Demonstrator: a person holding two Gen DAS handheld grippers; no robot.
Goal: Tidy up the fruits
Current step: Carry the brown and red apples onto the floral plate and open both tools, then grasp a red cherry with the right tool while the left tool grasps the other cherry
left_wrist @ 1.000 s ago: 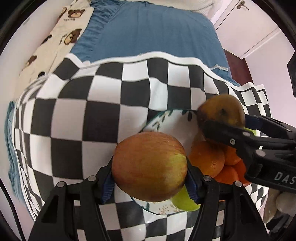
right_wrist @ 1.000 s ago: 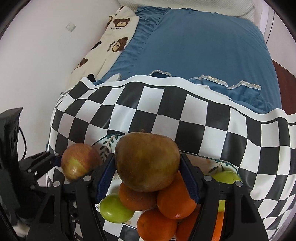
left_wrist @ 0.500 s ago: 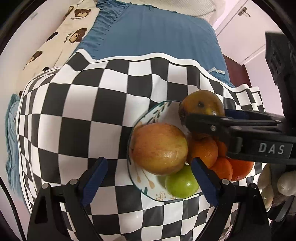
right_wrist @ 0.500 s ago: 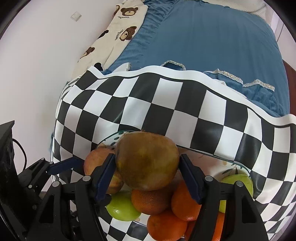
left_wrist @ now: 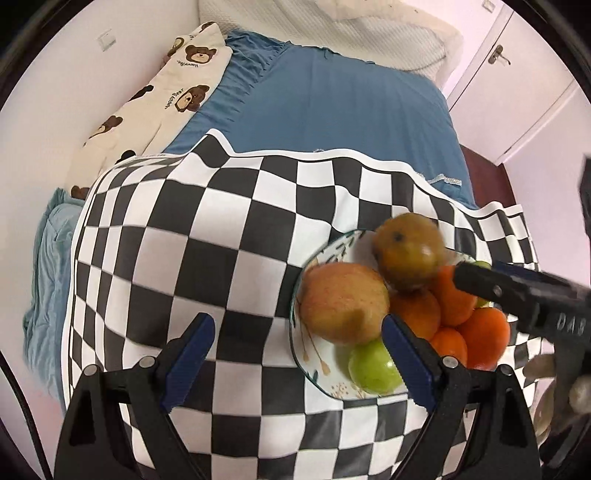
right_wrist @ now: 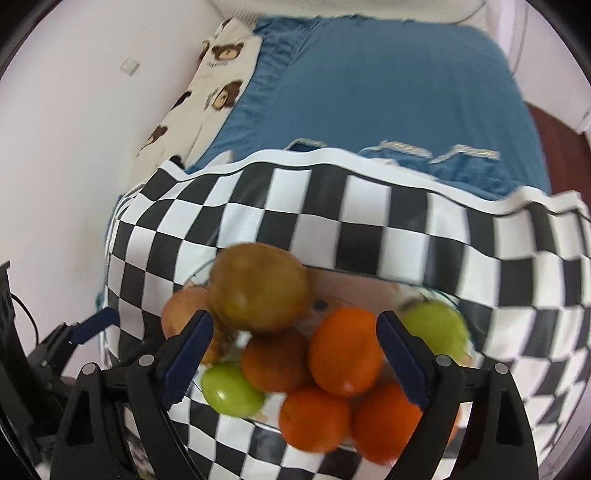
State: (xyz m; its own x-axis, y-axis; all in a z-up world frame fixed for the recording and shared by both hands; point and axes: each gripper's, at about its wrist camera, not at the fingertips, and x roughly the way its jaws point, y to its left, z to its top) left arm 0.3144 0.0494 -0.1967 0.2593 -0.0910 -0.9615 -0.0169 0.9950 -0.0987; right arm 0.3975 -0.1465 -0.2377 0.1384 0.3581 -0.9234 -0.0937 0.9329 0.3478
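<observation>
— What carries the fruit?

— A table under a black-and-white checked cloth [left_wrist: 229, 236]. Its far edge butts against a bed with a blue sheet [left_wrist: 332, 103]. A cream pillow printed with bears [left_wrist: 155, 96] lies along the bed's left side by the white wall, and a white quilted cover [left_wrist: 332, 26] sits at the head. Pale cupboard doors [left_wrist: 517, 81] stand to the right, with dark red floor [right_wrist: 565, 147] beside the bed.

— And the fruit?

— All on a leaf-patterned plate [left_wrist: 321, 365] near the cloth's right edge. A reddish apple [left_wrist: 343, 302] rests on the plate's left side, a brownish-green pear [right_wrist: 258, 288] sits on top of the pile of oranges [right_wrist: 343, 350], one green fruit [right_wrist: 232, 387] lies at the plate's near edge, another [right_wrist: 436, 328] on its right side.

— The grippers?

— The left gripper [left_wrist: 295, 354] is spread wide, holding nothing; its right blue pad sits in front of the green fruit. The right gripper [right_wrist: 295, 350] is also wide open and empty, hanging over the pile, blurred.
</observation>
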